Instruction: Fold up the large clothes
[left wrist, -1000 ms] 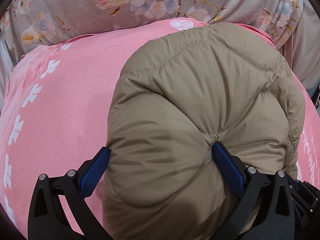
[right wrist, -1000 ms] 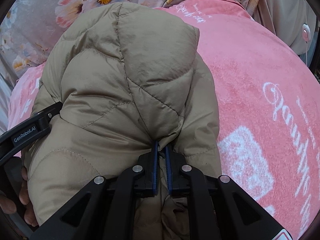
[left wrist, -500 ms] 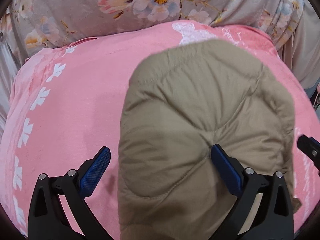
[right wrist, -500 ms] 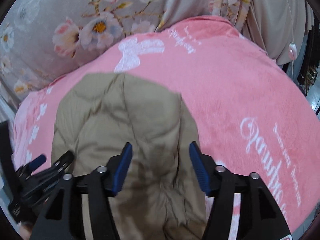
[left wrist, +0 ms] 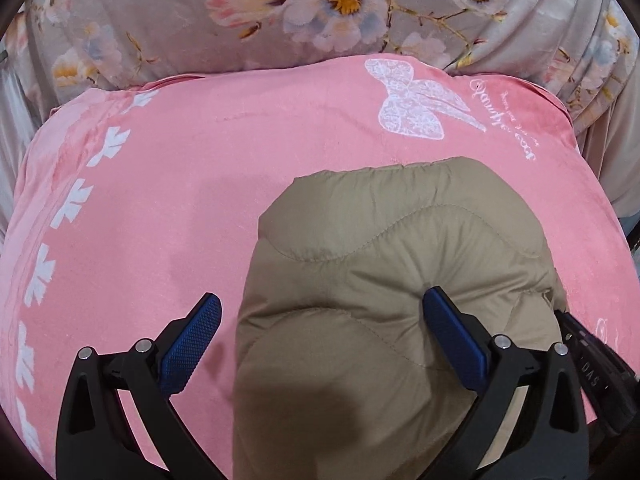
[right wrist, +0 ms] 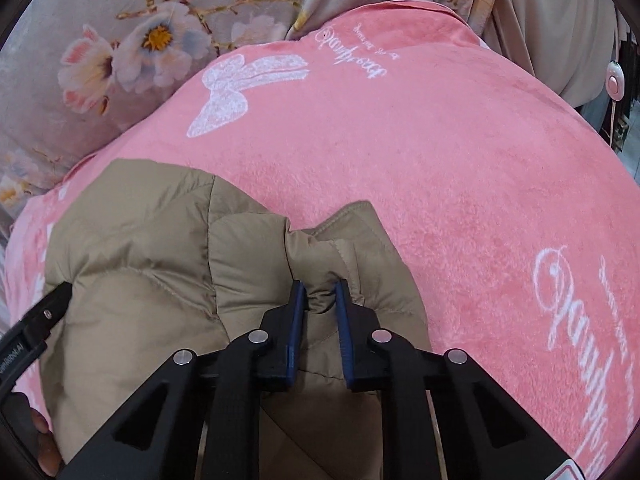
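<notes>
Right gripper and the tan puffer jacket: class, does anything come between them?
Nothing visible does. The right gripper has just been closing and now pinches a fold of the tan puffer jacket directly, on the pink blanket.

- right gripper (right wrist: 321,294): jaws just closed in, now pinching a bunched fold of the tan quilted jacket (right wrist: 152,256)
- jacket lies folded on the pink blanket (right wrist: 440,168), white butterfly print (right wrist: 236,92) beyond it
- left gripper (right wrist: 38,320) partly in frame at jacket's left edge, state unclear
- floral fabric (right wrist: 120,40) behind blanket
- fingers (right wrist: 42,436) visible bottom left
</notes>
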Demonstrator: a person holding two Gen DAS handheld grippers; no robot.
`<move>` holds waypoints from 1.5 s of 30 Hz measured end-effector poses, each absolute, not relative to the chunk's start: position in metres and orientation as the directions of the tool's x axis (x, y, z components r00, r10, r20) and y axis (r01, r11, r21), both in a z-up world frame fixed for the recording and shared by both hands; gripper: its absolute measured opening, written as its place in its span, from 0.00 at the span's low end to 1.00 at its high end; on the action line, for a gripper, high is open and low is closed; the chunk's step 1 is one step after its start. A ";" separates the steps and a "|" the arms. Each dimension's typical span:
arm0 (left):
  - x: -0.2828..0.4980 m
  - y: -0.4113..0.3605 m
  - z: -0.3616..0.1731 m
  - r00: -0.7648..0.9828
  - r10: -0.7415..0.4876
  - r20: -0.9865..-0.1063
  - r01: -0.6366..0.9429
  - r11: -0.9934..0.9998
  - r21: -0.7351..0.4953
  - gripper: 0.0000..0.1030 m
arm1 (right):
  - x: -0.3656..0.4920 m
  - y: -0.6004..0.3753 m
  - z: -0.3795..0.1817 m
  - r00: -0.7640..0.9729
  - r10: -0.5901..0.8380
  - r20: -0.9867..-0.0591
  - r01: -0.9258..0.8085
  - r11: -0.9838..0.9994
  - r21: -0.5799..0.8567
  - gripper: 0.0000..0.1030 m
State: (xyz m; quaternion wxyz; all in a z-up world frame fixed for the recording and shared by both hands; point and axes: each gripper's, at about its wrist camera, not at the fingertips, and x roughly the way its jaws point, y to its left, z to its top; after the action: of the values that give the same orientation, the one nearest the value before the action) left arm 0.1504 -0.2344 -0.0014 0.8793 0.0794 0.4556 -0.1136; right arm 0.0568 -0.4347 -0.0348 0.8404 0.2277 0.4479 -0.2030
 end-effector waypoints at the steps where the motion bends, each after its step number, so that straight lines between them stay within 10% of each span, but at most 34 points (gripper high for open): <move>1: 0.150 -0.236 -0.003 0.563 -0.123 -0.817 0.274 0.961 0.044 0.96 | 0.057 -0.434 -0.037 0.516 -0.141 -0.845 0.543 0.817 0.195 0.14; 36: 0.154 -0.236 -0.035 0.587 -0.187 -0.787 0.273 0.962 -0.025 0.96 | 0.041 -0.451 -0.061 0.653 -0.088 -0.752 0.516 0.778 0.358 0.18; 38: 0.151 -0.216 -0.027 0.536 -0.269 -0.800 0.315 0.943 -0.106 0.96 | 0.026 -0.453 -0.052 0.634 -0.112 -0.765 0.546 0.766 0.340 0.59; 40: 0.143 -0.192 -0.021 0.489 -0.326 -0.809 0.330 0.928 -0.174 0.96 | -0.003 -0.455 -0.039 0.624 -0.176 -0.761 0.585 0.750 0.307 0.80; 45: 0.119 -0.145 -0.027 0.297 -0.499 -0.814 0.357 0.849 -0.390 0.96 | -0.045 -0.456 -0.045 0.618 0.012 -0.786 0.496 0.770 0.402 0.81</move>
State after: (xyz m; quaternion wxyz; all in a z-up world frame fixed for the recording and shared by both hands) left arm 0.1190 -0.1454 -0.0273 0.8024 -0.0669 0.5296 -0.2669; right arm -0.0450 -0.4560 -0.0451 0.8452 0.3074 0.4131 -0.1429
